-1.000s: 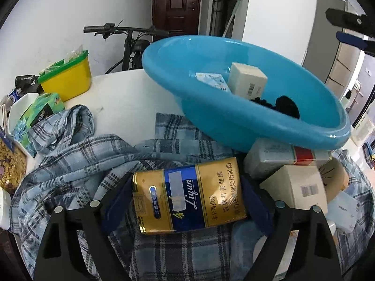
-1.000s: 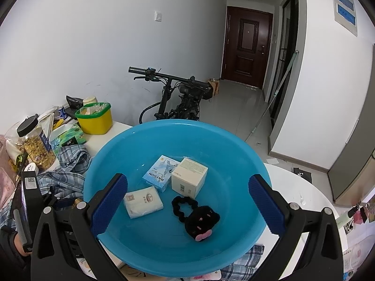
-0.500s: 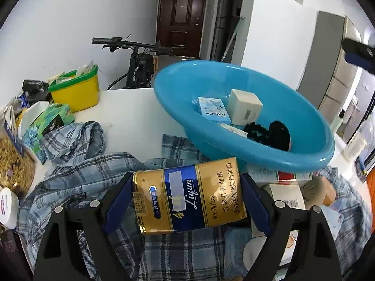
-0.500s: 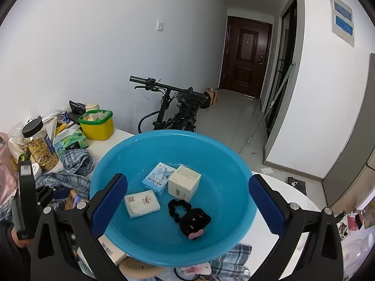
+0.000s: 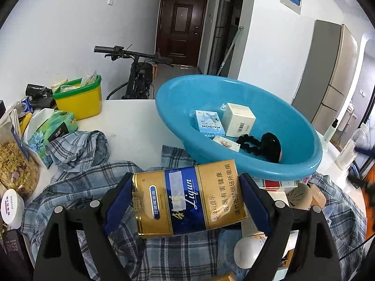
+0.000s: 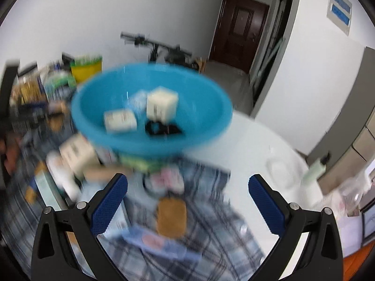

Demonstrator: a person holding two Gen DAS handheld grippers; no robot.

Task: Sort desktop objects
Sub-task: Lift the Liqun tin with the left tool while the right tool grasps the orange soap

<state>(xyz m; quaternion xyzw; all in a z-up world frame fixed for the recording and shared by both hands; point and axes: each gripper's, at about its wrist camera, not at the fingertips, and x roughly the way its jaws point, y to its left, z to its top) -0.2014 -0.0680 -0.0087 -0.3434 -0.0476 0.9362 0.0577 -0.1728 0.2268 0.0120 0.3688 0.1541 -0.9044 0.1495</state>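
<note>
My left gripper (image 5: 186,201) is shut on a gold and blue cigarette carton (image 5: 188,196), held lengthwise between the blue pads above a plaid shirt (image 5: 77,180). Just beyond it sits a tilted blue basin (image 5: 243,164) holding a light blue box (image 5: 209,123), a white box (image 5: 238,119), a small flat packet (image 5: 226,142) and a black hair tie (image 5: 262,144). My right gripper (image 6: 187,201) is open and empty, hovering over the plaid cloth (image 6: 211,234) short of the basin (image 6: 150,135). The right wrist view is blurred.
A yellow tub with a green rim (image 5: 80,97), a tissue pack (image 5: 55,125) and a jar of flakes (image 5: 14,161) stand at the left. Boxes and bottles (image 5: 297,194) crowd under the basin's right side. A brown flat object (image 6: 172,215) lies on the cloth. A bicycle (image 5: 138,75) leans behind the table.
My left gripper has risen with the carton, so the basin now lies lower and farther in its view. My right gripper has drawn back and down from over the basin to above the plaid cloth.
</note>
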